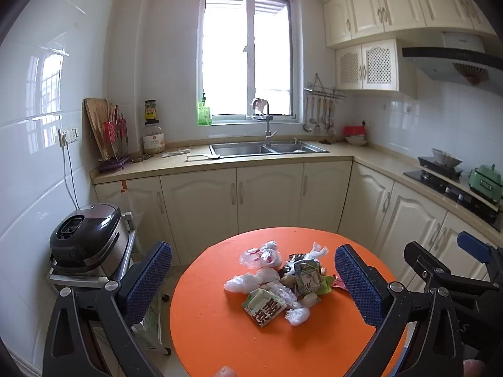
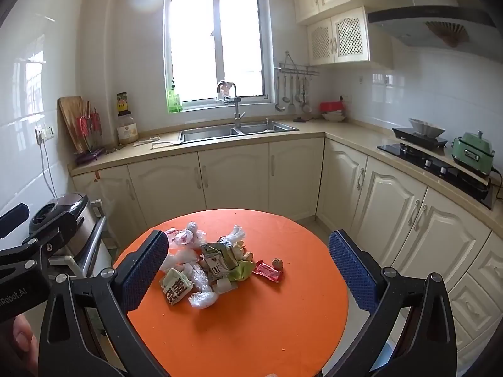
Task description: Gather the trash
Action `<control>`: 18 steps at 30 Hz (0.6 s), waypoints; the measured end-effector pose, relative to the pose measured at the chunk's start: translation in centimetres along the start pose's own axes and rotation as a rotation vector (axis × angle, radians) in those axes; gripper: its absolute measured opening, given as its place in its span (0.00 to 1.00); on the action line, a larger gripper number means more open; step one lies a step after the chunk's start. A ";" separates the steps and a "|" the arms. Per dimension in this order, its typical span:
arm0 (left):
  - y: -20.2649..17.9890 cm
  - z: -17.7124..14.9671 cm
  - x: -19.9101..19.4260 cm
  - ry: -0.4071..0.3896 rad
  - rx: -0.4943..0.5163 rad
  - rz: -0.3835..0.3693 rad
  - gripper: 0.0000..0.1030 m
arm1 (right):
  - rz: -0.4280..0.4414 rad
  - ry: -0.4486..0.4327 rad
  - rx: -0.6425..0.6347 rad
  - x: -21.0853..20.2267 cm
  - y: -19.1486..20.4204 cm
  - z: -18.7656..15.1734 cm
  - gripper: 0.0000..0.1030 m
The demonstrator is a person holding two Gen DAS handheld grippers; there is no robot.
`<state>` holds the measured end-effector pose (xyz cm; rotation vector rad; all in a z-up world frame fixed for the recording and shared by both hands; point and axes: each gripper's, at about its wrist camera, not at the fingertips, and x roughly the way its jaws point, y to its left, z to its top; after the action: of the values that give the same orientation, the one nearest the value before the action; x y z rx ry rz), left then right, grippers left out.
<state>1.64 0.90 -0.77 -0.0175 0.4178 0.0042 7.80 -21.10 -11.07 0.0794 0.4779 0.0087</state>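
- Trash pile (image 1: 276, 282) lies near the middle of the round orange table (image 1: 220, 345), slightly toward its far half; nothing has been lifted from it yet.
- Contents: crumpled clear plastic bags (image 1: 243, 282), a flattened carton with large red characters (image 1: 264, 308) at the near edge, a crushed grey-green carton (image 2: 218, 259) in the centre, a green scrap (image 2: 240, 271).
- A red wrapper (image 2: 267, 270) and a small brown lump (image 2: 277, 263) sit just beside the pile on its right, apart from the rest.
- Step in hand, as judged: the approach, before any first grasp.
- Left gripper (image 1: 253, 286): jaws spread wide, empty, held above the near side of the table, tilted down toward the pile.
- Right gripper (image 2: 248, 273): jaws likewise wide and empty, framing the pile from a little further right.
- Next move likely calls for lowering one gripper onto a single item; the stiff cartons look easier to pinch than the slack bags, which may slip or drag neighbours.
- No bin or bag for collecting is visible in either view.
- Surroundings: rice cooker (image 1: 88, 238) on a rack left of the table.
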 end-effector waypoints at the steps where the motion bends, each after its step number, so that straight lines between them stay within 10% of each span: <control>1: 0.1 0.0 0.1 0.001 -0.001 -0.003 0.99 | 0.001 0.001 0.000 0.0 0.0 0.0 1.00; 18: 1.5 -1.1 6.5 0.099 -0.025 -0.003 0.99 | -0.006 0.096 -0.030 5.4 -0.1 -0.7 1.00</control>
<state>7.18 2.34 -4.43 -0.0429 0.5172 0.0055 12.26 -20.97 -14.13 0.0480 0.5740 0.0137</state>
